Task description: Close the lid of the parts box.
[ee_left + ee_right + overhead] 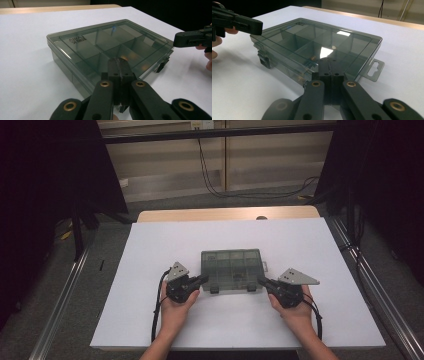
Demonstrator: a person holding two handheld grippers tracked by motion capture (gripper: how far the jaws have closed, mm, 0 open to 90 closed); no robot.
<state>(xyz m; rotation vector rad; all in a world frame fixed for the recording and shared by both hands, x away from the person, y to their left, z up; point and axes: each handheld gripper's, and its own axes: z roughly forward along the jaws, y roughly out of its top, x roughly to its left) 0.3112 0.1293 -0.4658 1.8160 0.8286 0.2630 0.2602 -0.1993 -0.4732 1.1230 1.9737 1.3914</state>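
Observation:
A smoky see-through compartment box (231, 268) lies flat with its lid down in the middle of the white table top (150, 250). Two dark latches (214, 289) sit on its near edge. My left gripper (202, 280) is shut with nothing between its jaws, its tip at the box's near left corner. My right gripper (261, 281) is also shut and empty, at the near right corner. In the left gripper view the closed jaws (118, 61) point over the box (100, 42). The right gripper view has its closed jaws (329, 60) before the box (312, 40). Whether either tip touches the box I cannot tell.
A hang tab (375, 68) juts from the box's right side. Small brass-coloured parts lie in some compartments. White table surface spreads around the box on all sides. A wooden strip (225, 214) runs along the far edge, with cables and dark frames beyond.

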